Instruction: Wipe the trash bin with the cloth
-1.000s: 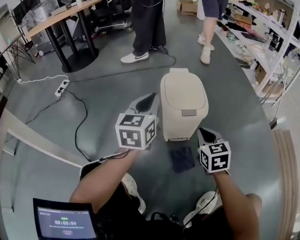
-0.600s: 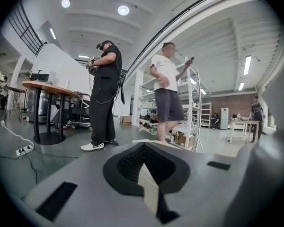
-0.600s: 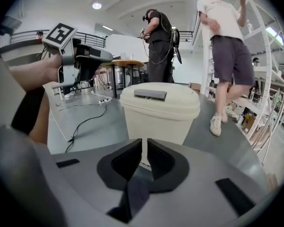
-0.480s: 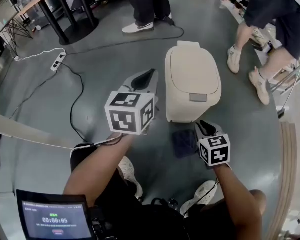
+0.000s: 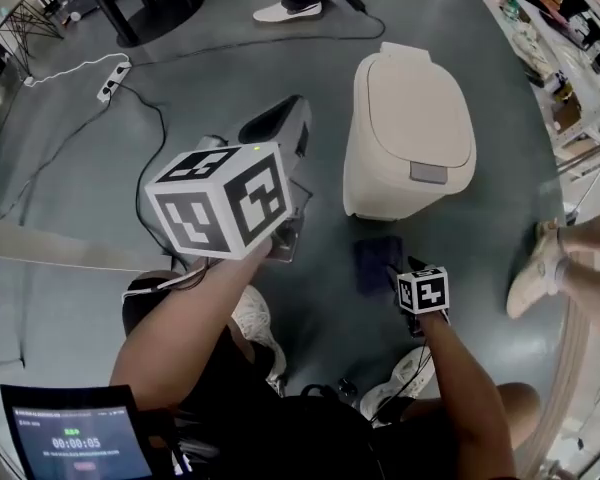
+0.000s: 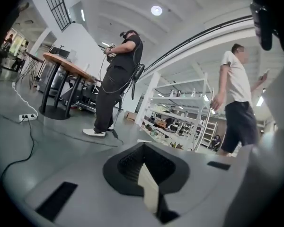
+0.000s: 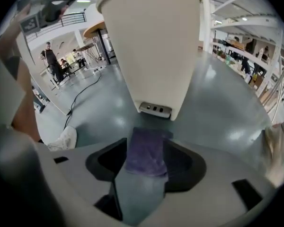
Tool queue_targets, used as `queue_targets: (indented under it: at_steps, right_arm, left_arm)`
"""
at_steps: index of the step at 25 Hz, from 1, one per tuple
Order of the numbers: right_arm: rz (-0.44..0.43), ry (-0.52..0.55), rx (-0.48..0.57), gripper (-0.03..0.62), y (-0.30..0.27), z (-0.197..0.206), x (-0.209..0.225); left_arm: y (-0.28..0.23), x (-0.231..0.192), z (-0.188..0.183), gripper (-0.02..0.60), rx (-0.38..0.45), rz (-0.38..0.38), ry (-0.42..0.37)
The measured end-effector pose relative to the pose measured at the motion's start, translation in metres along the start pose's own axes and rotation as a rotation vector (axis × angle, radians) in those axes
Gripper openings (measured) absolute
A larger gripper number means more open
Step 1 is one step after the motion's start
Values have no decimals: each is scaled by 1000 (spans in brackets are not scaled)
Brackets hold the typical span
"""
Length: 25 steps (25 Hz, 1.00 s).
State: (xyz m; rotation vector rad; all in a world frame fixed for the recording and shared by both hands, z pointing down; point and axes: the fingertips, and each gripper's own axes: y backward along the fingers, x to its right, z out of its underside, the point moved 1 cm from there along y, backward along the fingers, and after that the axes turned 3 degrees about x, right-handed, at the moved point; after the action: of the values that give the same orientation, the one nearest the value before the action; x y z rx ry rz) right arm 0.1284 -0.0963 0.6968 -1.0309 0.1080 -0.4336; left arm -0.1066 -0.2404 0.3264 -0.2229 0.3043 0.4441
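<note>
The beige trash bin (image 5: 410,133) stands on the grey floor with its lid closed; in the right gripper view the bin (image 7: 151,46) rises just ahead. A dark purple cloth (image 5: 377,263) lies flat on the floor at the bin's near foot. My right gripper (image 5: 395,270) points steeply down over it. Its jaws have just been opening, and the cloth (image 7: 146,150) lies in the gap of the right gripper (image 7: 146,148), not pressed by the pads. My left gripper (image 5: 280,118) hangs in the air left of the bin. The left gripper (image 6: 144,167) shows only a thin slit and holds nothing.
A white power strip (image 5: 110,80) and a black cable (image 5: 145,203) lie on the floor at left. A bystander's shoe (image 5: 290,10) is beyond the bin, and another's foot (image 5: 540,268) at right. Shelves (image 5: 570,28) line the right side. My own shoes (image 5: 252,320) are below.
My right gripper dropped to the floor over the cloth and its jaws opened. The left gripper came nearer the camera and shifted left. A bystander walked round to the right.
</note>
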Motion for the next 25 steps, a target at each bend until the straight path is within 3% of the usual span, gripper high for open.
queue_targets:
  at_steps: [5, 10, 25]
  right_arm:
    - [-8, -58, -90, 274, -49, 41, 1]
    - [12, -43, -159, 322, -104, 60, 11]
    - [35, -39, -208, 327, -118, 87, 11]
  left_arm:
    - [-9, -11, -5, 0, 10, -4, 6]
    - [-31, -19, -9, 0, 45, 3, 5]
    - [-40, -5, -11, 0, 15, 64, -40]
